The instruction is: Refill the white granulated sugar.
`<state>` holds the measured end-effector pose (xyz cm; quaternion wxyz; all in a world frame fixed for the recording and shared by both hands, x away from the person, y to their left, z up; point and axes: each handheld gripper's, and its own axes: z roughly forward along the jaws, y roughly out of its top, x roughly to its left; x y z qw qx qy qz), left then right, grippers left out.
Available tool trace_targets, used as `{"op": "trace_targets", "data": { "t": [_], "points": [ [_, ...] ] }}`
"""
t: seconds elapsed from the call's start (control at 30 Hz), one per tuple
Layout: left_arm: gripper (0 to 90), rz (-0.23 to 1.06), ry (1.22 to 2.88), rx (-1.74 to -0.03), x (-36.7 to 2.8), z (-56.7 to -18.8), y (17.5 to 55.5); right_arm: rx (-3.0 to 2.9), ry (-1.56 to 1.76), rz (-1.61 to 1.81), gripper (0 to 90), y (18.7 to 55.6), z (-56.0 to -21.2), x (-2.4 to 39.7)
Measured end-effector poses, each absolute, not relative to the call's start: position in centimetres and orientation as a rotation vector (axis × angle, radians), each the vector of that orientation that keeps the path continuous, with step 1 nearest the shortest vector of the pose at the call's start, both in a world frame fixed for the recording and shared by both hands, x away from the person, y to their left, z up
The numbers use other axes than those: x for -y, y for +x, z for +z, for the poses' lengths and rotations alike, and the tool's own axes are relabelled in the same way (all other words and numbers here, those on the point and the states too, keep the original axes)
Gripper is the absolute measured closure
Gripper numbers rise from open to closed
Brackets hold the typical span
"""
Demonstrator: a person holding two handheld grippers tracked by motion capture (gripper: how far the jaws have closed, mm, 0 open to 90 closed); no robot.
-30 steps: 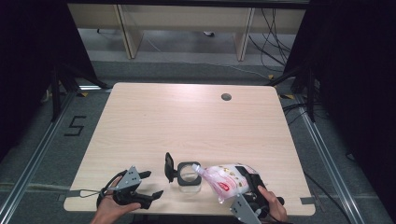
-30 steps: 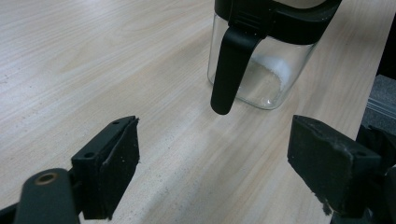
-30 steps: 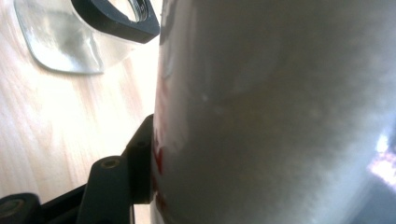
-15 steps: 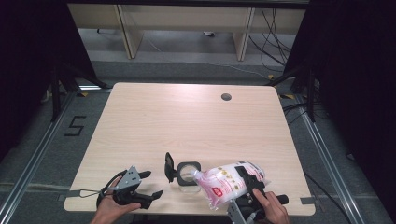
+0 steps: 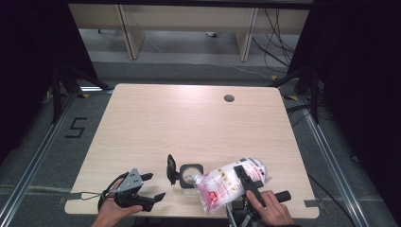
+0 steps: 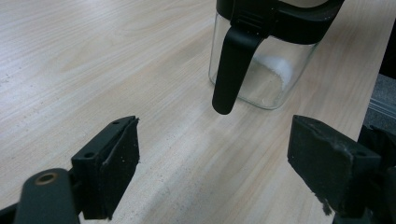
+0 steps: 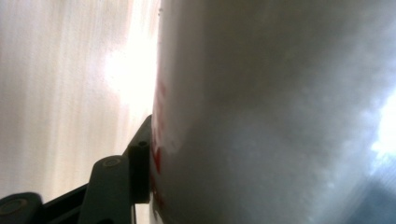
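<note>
Left gripper (image 5: 153, 187): rests low on the pale wooden table (image 5: 189, 118) near its front edge, just as it did a second ago; jaws spread wide with nothing between them, and in the left gripper view (image 6: 212, 161) they face the jar across bare wood.
Clear glass jar with black flip lid and handle (image 5: 189, 172): stands upright between the two grippers, lid swung open to its left, unmoved; a little white powder (image 6: 275, 70) lies at its bottom.
White plastic bag with red print (image 5: 227, 184): a second ago it lay more level beside the jar; now it is tipped further, its lower corner swung to the jar's mouth.
Right gripper (image 5: 243, 177): clamped across the bag's middle, one black jaw lying over the plastic; its own view shows the bag (image 7: 280, 116) pressed against a pad.
Meaning: likely the pour into the jar is starting; the spout corner needs to sit over the opening or powder will spill onto the table.
</note>
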<state>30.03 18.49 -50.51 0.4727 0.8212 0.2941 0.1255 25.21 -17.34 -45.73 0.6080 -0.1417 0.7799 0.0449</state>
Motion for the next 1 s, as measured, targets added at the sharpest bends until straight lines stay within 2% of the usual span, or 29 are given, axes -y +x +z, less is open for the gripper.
{"op": "trace_targets", "data": {
  "t": [0.33, 0.57, 1.0],
  "points": [
    [16.2, 0.31, 2.002, -0.719, -18.6, -50.5, 30.1, -1.745, -0.362, 0.027, 43.4, 25.4, -45.7, 16.9],
    [16.2, 0.313, 2.003, -0.718, -18.6, -50.4, 30.1, -1.704, -0.504, -0.125, 43.7, 25.7, -44.6, 16.0],
    [16.2, 0.317, 1.992, -0.739, -18.6, -50.5, 30.2, -1.698, -0.5, -0.166, 44.3, 25.8, -44.7, 16.2]
  ]
}}
